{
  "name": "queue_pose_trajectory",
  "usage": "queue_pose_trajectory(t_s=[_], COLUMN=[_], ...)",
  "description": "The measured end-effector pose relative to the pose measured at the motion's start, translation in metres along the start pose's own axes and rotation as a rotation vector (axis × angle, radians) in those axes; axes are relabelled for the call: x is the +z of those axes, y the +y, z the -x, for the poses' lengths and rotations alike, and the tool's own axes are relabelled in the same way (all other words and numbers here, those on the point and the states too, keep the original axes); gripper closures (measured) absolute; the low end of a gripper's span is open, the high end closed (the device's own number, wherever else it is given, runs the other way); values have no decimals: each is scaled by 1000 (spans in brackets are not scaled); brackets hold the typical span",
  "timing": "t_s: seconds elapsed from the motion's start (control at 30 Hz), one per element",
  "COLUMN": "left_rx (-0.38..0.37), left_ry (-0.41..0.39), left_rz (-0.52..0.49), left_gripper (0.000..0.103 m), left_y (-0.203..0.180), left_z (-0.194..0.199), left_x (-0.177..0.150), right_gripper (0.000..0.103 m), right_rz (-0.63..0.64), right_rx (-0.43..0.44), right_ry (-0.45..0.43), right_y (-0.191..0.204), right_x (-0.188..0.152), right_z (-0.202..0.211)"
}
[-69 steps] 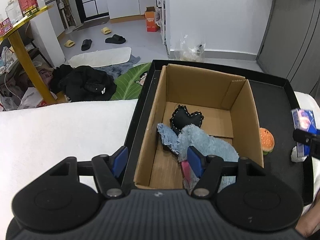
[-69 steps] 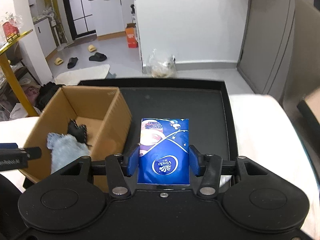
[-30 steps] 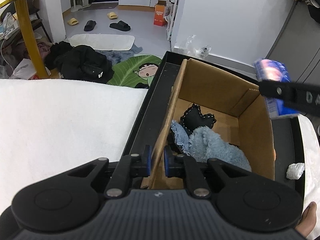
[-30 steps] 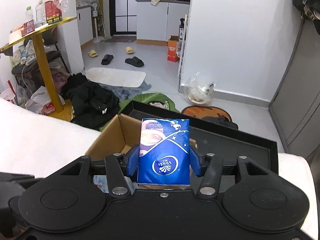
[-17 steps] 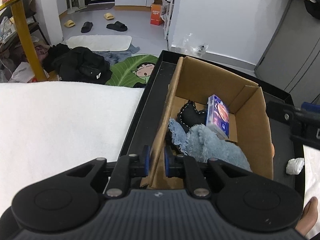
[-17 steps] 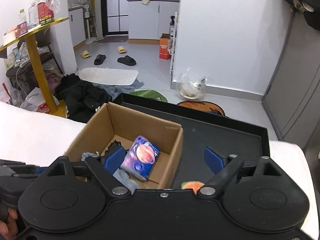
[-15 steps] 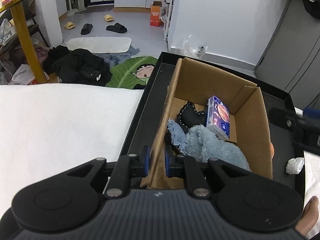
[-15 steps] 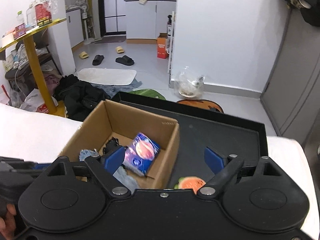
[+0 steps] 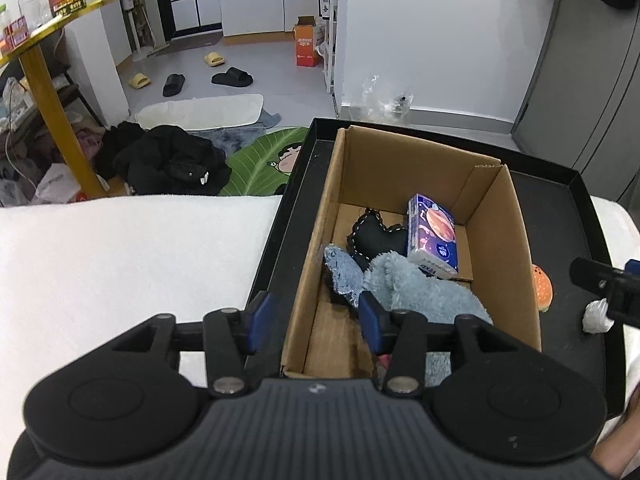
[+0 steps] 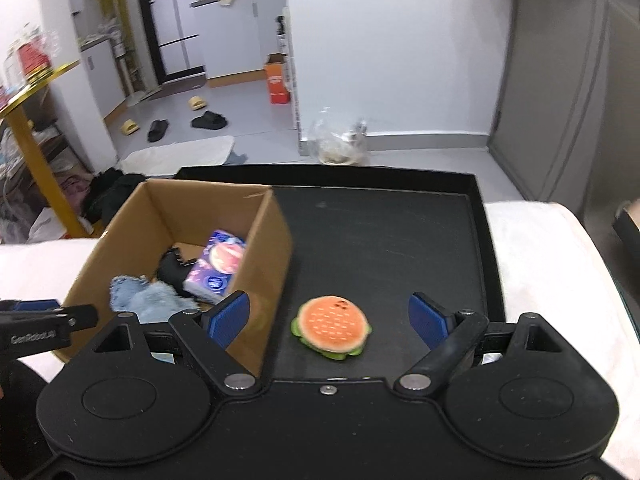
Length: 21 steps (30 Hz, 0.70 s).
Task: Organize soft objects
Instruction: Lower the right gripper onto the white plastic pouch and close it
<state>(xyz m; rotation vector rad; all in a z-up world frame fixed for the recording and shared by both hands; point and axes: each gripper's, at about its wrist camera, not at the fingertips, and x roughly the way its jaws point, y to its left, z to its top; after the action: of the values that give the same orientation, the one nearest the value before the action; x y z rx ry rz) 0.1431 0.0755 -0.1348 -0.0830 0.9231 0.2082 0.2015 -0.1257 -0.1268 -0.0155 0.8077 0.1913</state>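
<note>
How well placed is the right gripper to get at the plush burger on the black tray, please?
Probably well placed. The right gripper is open, and the plush burger lies uncovered on the black tray between its fingers. The cardboard box stands close by the left finger and might be brushed.

Left claw (image 9: 314, 316) jaws opening, right claw (image 10: 328, 316) jaws wide apart, empty

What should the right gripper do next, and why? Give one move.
Probably lower the right gripper around the burger toy and close. Its jaws are open and empty, the toy lies on the black tray between them, outside the cardboard box.
</note>
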Motion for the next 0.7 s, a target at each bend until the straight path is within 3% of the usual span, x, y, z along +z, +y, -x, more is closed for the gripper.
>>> queue_pose_trajectory(t_s=[0.23, 0.3, 0.37, 0.7], left_rx=[19, 31, 35, 89], left_ry=[-9, -14, -22, -30], left_rz=[-18, -30, -44, -104], left_gripper=[53, 53, 53, 53], left_y=[-6, -9, -12, -29], left_z=[1, 2, 4, 5], left_x=[0, 0, -1, -1], right_gripper=[18, 22, 34, 35], right_rz=[-113, -149, -192, -321], right_rx=[-57, -70, -71, -168], right_ry=[12, 12, 4, 8], right_y=[-30, -37, -43, -67], right_x=[-13, -18, -23, -42], right_z=[-3, -6, -8, -26])
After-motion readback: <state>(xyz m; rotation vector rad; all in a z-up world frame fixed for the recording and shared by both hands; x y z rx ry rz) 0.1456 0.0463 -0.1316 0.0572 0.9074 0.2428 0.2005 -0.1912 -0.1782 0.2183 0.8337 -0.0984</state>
